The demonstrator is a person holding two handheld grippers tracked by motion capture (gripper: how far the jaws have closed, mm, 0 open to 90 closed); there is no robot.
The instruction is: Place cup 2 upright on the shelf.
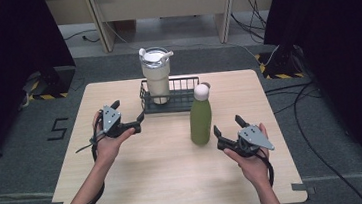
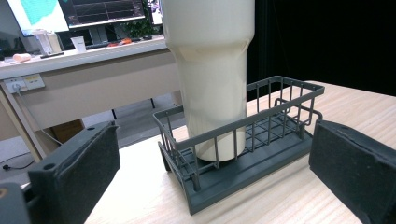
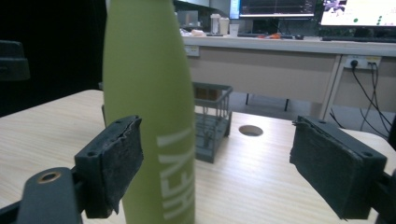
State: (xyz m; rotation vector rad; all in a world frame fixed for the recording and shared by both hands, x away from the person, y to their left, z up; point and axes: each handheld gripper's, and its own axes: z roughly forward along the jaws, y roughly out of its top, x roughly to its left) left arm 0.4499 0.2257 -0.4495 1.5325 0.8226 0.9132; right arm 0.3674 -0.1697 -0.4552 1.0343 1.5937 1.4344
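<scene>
A tall green bottle (image 1: 201, 122) with a white cap stands upright on the wooden table (image 1: 171, 178), in front of a dark wire basket (image 1: 185, 100). In the basket's left end stands a cream tumbler (image 1: 157, 76) with a white lid. My right gripper (image 1: 227, 125) is open just right of the bottle. In the right gripper view the bottle (image 3: 149, 84) rises beside the left jaw of my right gripper (image 3: 217, 140), with no pad pressing on it. My left gripper (image 1: 140, 122) is open, pointing at the basket (image 2: 261, 154) and the tumbler (image 2: 210, 70), apart from both.
A round hole (image 3: 251, 130) is cut in the tabletop near the basket's right end. Beyond the far edge stand a desk (image 1: 159, 3) and cables (image 1: 252, 4) on the floor. Dark curtains hang at both sides.
</scene>
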